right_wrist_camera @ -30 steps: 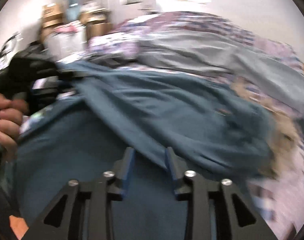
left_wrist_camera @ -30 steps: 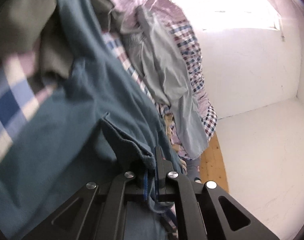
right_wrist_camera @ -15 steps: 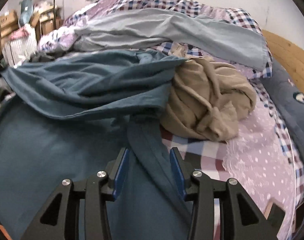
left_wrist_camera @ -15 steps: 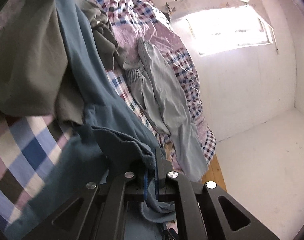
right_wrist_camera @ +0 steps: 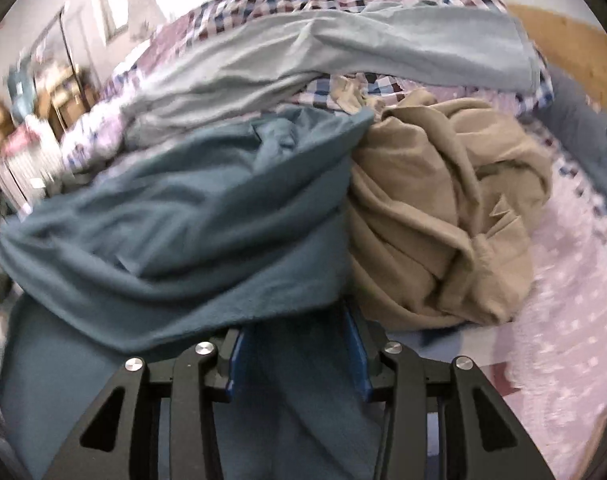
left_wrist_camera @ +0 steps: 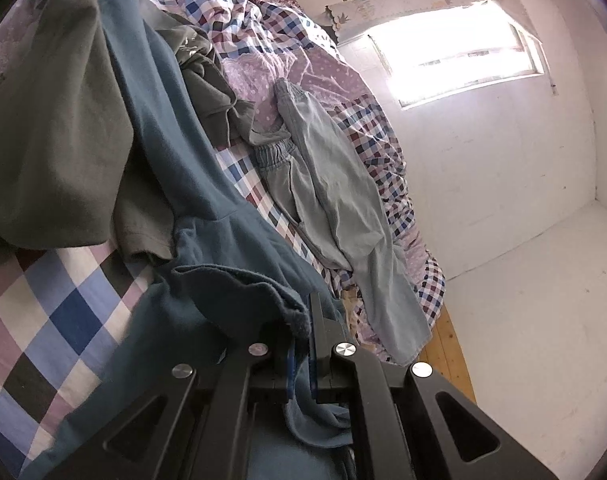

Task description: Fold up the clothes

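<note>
**Keep the hem pinched, spread the teal flat**

While the left gripper (left_wrist_camera: 301, 360) stays-free clenched on the teal garment (right_wrist_camera: 191, 216) hem, the right gripper (right_wrist_camera: 295, 344) gapes over bunched cloth on the bed (right_wrist_camera: 563, 280) — draw it taut, clear of the tan heap (right_wrist_camera: 443, 220) beyond.

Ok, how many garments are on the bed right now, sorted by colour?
Teal: 1, the teal garment pinched in the left gripper; its cloth also lies between the right gripper's open fingers.
Light grey: 1, the grey trousers.
Dark olive: 1, the olive garment.
Tan: 1, the tan garment.
Total: 4
</note>
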`<state>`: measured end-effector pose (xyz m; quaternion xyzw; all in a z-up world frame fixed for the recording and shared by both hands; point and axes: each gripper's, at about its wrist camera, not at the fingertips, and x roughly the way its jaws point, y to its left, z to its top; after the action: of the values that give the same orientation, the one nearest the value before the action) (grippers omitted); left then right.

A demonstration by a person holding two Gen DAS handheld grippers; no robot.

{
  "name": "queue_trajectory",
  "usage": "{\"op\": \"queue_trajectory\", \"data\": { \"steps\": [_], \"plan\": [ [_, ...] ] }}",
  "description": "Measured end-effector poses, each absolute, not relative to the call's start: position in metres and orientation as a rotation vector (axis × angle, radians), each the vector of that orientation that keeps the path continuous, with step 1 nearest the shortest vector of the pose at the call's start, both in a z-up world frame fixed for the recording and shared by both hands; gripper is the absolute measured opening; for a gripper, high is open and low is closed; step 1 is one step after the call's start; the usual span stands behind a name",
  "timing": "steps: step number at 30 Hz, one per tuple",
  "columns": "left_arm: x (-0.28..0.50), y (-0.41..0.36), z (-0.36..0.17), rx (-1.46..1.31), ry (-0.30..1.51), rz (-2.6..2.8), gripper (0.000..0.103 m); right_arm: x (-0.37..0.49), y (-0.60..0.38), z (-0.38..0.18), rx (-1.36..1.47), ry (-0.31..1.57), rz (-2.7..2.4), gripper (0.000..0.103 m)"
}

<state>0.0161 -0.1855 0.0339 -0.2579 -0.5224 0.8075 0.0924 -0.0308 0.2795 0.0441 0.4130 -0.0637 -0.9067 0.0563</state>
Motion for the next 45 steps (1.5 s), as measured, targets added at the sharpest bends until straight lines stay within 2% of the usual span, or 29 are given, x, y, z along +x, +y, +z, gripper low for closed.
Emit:
{"op": "queue_trajectory", "data": {
  "steps": [2, 5, 11, 15, 21, 23, 25, 27, 33, 34, 36, 37, 45],
  "plan": [
    [0.016, -0.188, 0.033, -0.766, -1.559, 2.397, 0.003, -0.032, 0.281, 0.046, 1.260, -0.213, -2.781, 0.007],
    [0.017, -0.190, 0.032, -0.766, -1.572, 2.392, 0.003, -0.031, 0.288, 0.047, 1.302, -0.178, -2.843, 0.000],
    [0.018, -0.192, 0.033, -0.759, -1.576, 2.393, 0.003, -0.006, 0.314, 0.084, 1.183, 0.004, -3.054, 0.000],
    [0.018, -0.191, 0.034, -0.757, -1.570, 2.399, 0.003, 0.004, 0.329, 0.085, 1.178, -0.171, -2.932, 0.000],
    [0.019, -0.192, 0.035, -0.750, -1.567, 2.416, 0.003, -0.012, 0.305, 0.036, 1.336, -0.199, -2.706, 0.010],
    [0.020, -0.194, 0.035, -0.746, -1.570, 2.427, 0.003, -0.013, 0.299, 0.033, 1.323, -0.175, -2.705, 0.018],
    [0.021, -0.196, 0.035, -0.741, -1.573, 2.439, 0.003, -0.016, 0.294, 0.033, 1.294, -0.164, -2.723, 0.042],
    [0.021, -0.196, 0.034, -0.741, -1.574, 2.446, 0.003, -0.018, 0.291, 0.031, 1.272, -0.168, -2.739, 0.046],
    [0.020, -0.195, 0.033, -0.758, -1.566, 2.445, 0.003, -0.035, 0.284, 0.019, 1.318, -0.171, -2.747, 0.046],
    [0.020, -0.196, 0.032, -0.760, -1.567, 2.444, 0.003, -0.035, 0.284, 0.020, 1.315, -0.162, -2.762, 0.041],
    [0.020, -0.196, 0.032, -0.764, -1.570, 2.442, 0.003, -0.035, 0.285, 0.023, 1.307, -0.143, -2.791, 0.023],
    [0.020, -0.197, 0.031, -0.767, -1.572, 2.441, 0.003, -0.035, 0.285, 0.024, 1.303, -0.133, -2.805, 0.010],
    [0.020, -0.201, 0.029, -0.779, -1.591, 2.434, 0.003, -0.029, 0.291, 0.043, 1.243, -0.053, -2.933, 0.005]
  ]
}}
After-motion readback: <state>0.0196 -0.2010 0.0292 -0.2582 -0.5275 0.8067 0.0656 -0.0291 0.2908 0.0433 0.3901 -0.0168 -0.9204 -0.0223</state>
